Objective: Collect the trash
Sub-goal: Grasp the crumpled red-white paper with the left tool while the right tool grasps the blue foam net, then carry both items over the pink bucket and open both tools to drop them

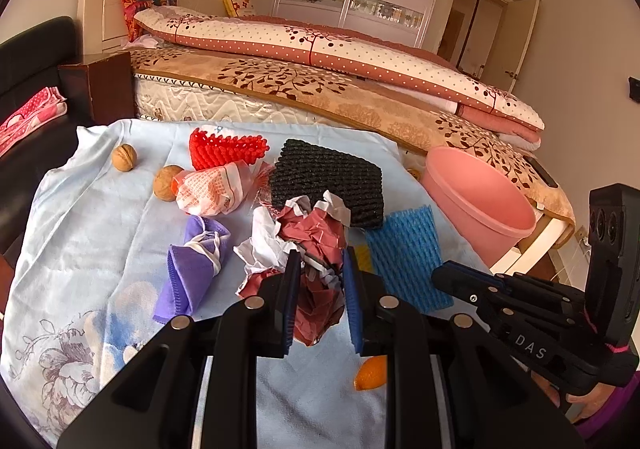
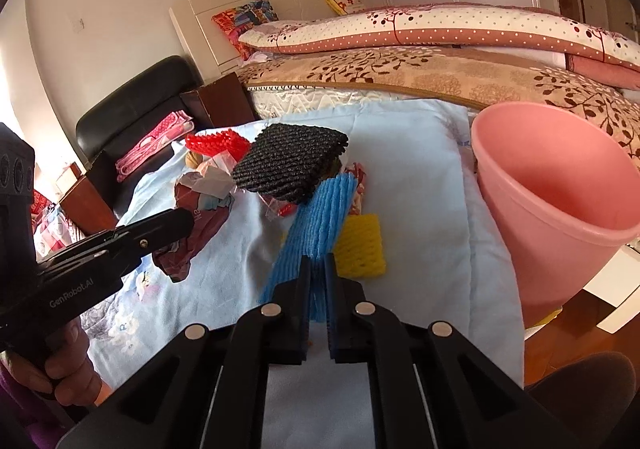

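Observation:
My left gripper (image 1: 320, 265) is shut on a crumpled dark-red and white paper (image 1: 312, 233), which bulges out ahead of the pads over the pale blue cloth (image 1: 100, 233). My right gripper (image 2: 318, 263) is shut on the near end of a blue foam net (image 2: 320, 221); the net stretches away towards a black foam net (image 2: 288, 165). In the left wrist view the right gripper (image 1: 440, 275) shows beside the blue foam net (image 1: 404, 253). A pink bucket (image 2: 520, 209) stands open at the right, at the table's edge.
On the cloth lie a red foam net (image 1: 224, 147), a red-and-white printed wrapper (image 1: 212, 189), two walnuts (image 1: 124, 157), a purple cloth (image 1: 192, 265), an orange peel (image 1: 372, 371) and a yellow foam piece (image 2: 360, 249). A bed (image 1: 320, 89) runs behind; a black chair (image 2: 132, 109) stands left.

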Tool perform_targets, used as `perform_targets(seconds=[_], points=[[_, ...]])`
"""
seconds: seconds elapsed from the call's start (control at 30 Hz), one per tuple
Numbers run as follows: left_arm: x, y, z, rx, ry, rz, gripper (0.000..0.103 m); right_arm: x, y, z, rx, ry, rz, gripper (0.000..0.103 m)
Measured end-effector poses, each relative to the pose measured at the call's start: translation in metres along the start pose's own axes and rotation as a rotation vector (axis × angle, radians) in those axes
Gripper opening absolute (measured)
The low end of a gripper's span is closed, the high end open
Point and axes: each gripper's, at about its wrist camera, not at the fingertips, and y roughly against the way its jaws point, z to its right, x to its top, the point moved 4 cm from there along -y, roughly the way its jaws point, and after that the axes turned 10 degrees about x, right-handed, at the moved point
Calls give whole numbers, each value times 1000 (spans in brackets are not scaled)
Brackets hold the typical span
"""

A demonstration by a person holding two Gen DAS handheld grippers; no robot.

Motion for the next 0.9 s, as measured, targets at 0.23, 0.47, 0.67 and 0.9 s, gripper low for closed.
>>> perform_targets(seconds=[0.23, 0.47, 0.67, 0.9], points=[[12, 10, 14, -24, -22, 36, 21, 13, 24, 8, -5, -21, 67, 6], [32, 13, 40, -67, -60, 73, 21, 28, 48, 25, -26, -54, 132, 6], [45, 7, 69, -103, -97, 87, 21, 35, 62, 47, -60, -89, 163, 6], [55, -5, 96, -136, -117, 79, 21, 40, 80, 71, -118, -114, 204, 6]])
